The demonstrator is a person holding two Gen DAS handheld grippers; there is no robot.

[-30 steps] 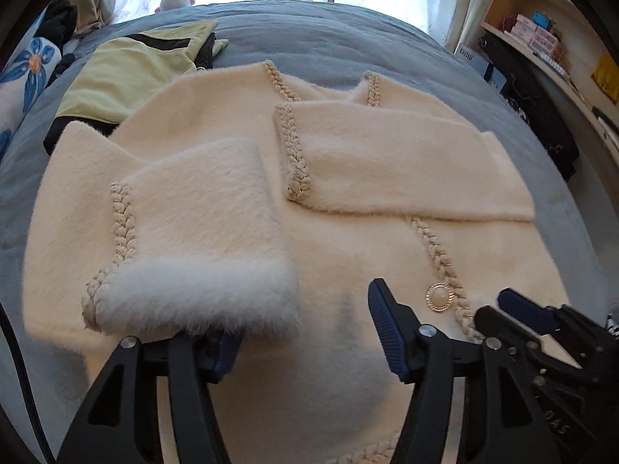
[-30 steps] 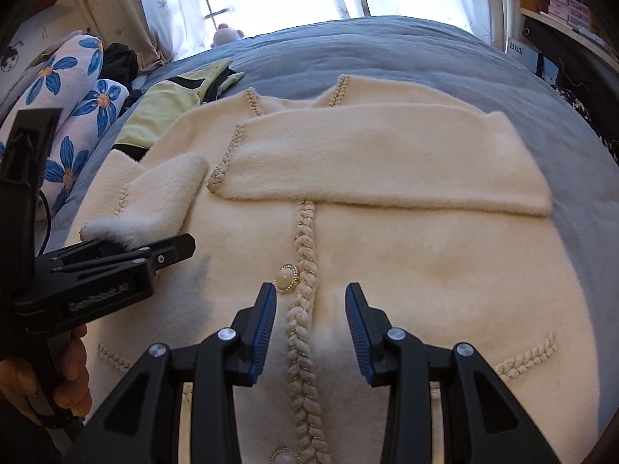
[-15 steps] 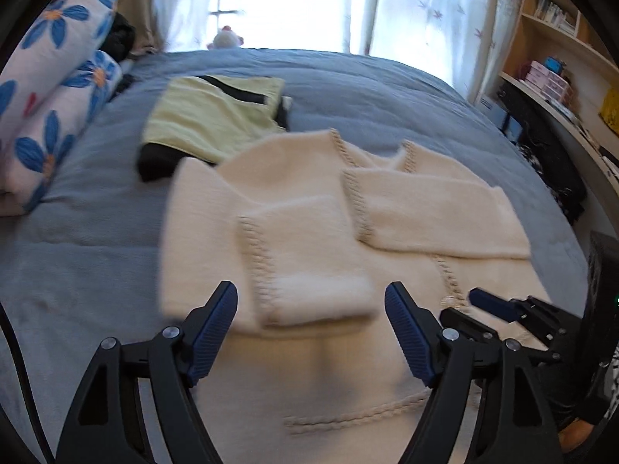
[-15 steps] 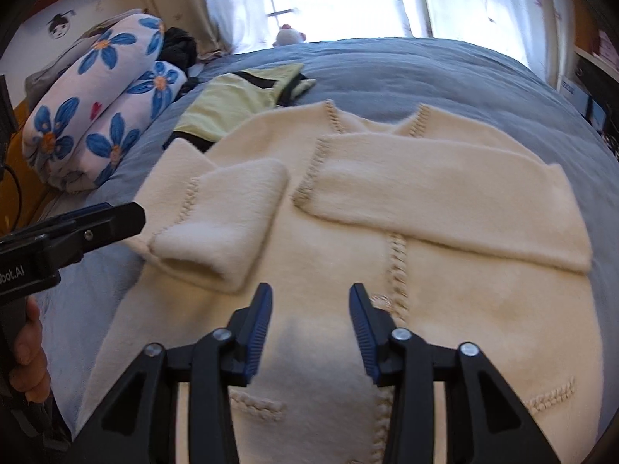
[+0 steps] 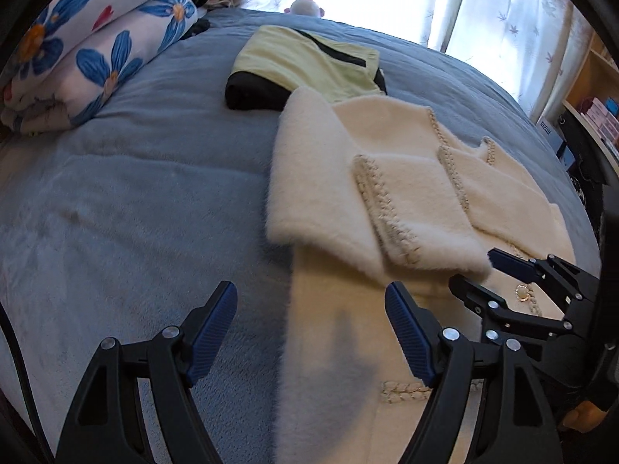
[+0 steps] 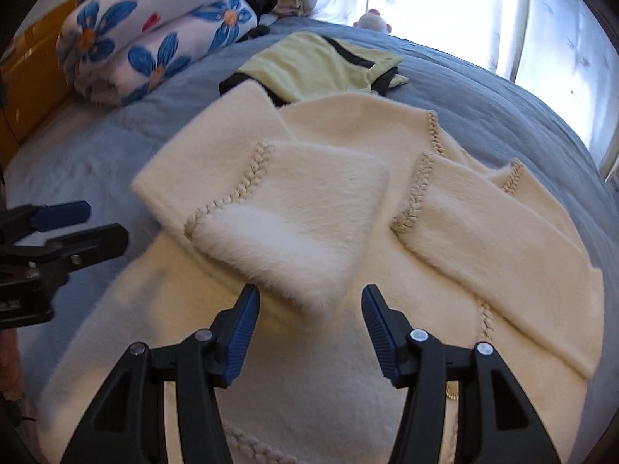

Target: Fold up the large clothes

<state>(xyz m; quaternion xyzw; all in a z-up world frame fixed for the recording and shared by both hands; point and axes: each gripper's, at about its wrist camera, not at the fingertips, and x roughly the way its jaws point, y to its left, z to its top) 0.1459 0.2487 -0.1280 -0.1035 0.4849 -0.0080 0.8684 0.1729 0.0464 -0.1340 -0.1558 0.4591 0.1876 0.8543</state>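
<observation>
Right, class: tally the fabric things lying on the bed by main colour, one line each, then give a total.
Cream: 1, the fluffy cardigan
Pale yellow with black: 1, the folded garment
White with blue flowers: 1, the rolled quilt
Total: 3

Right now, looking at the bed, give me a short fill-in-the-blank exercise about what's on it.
1. Both sleeves of the cream fuzzy cardigan are folded across its ____.
2. The yellow-green garment lies on a ____ bedspread.
3. The rolled quilt has ____ flowers.
4. The left gripper holds ____.

Missing words: front; blue; blue; nothing
</observation>
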